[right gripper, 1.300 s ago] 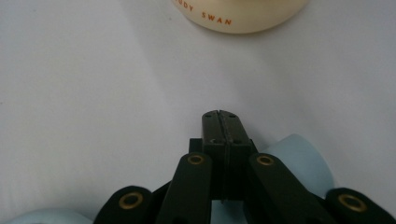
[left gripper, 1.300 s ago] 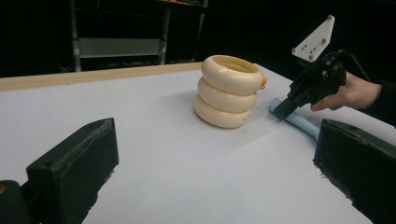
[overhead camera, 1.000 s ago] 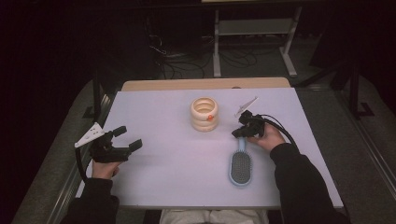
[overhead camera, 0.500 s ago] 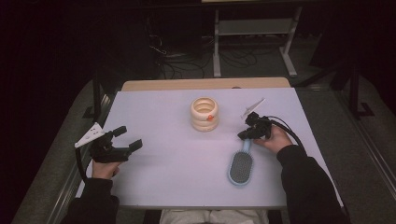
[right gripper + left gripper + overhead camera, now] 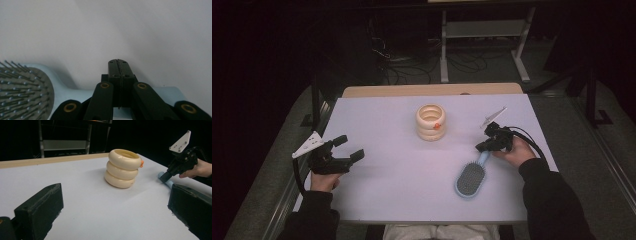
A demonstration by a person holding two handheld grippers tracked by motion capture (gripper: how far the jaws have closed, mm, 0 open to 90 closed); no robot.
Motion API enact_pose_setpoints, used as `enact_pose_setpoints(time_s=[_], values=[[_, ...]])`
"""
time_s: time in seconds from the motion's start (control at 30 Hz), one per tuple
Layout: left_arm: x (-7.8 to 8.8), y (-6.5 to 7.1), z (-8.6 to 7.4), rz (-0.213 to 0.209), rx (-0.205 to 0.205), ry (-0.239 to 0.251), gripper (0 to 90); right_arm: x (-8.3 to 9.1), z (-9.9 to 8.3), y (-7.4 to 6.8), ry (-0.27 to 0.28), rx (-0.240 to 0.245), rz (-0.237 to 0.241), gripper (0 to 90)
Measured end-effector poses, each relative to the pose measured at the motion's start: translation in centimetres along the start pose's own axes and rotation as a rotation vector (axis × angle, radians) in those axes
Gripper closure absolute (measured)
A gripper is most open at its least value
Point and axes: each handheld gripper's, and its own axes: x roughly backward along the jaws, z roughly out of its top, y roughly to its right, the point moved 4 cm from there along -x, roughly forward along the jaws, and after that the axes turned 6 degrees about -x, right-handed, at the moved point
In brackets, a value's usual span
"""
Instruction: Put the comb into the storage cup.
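Hairbrush (image 5: 472,177): pale blue, bristles up, lying flat on the counter (image 5: 402,200) at its right near side, handle pointing away toward the right tool (image 5: 482,146).

Right tool: in its own view we see the two jaws pressed flat together, no gap and nothing between them, with the blue handle (image 5: 165,93) passing just beneath the jaw tips. The high view puts the tips at the handle's far end, on or touching it; we cannot tell whether they press down on it. We judge the tool clenched empty, not gripping the brush.

Left tool (image 5: 346,148): jaws spread wide apart, nothing in them, hovering at the left edge of the counter, well apart from everything else. In its view we see the right hand (image 5: 197,168) and its tool down at the handle's end.

Farther out: a cream stack of rings (image 5: 431,122) with a small orange spot on its side stands upright at the counter's middle rear, untouched, between the two tools.

Progress, our judgement: the brush is on the counter and not lifted. With shut jaws at the handle, the work looks like nudging or repositioning rather than picking up. A grasp, if intended, is not yet made; the jaws would have to open around the handle.
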Motion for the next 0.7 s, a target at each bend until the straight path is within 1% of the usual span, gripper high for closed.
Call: enact_pose_setpoints(time_s=[0.27,0.3,0.7], values=[[0.0,0.0,0.0,0.003,-0.001,0.001,0.0,0.7,-1.0,0.1,-0.005,0.000,-0.008,88.7],[0.0,0.0,0.0,0.003,-0.001,0.001,0.0,0.8,-1.3,0.2,-0.002,-0.007,-0.007,88.7],[0.0,0.0,0.0,0.003,-0.003,-0.002,0.0,1.5,-2.5,0.2,0.010,-0.018,-0.011,88.7]])
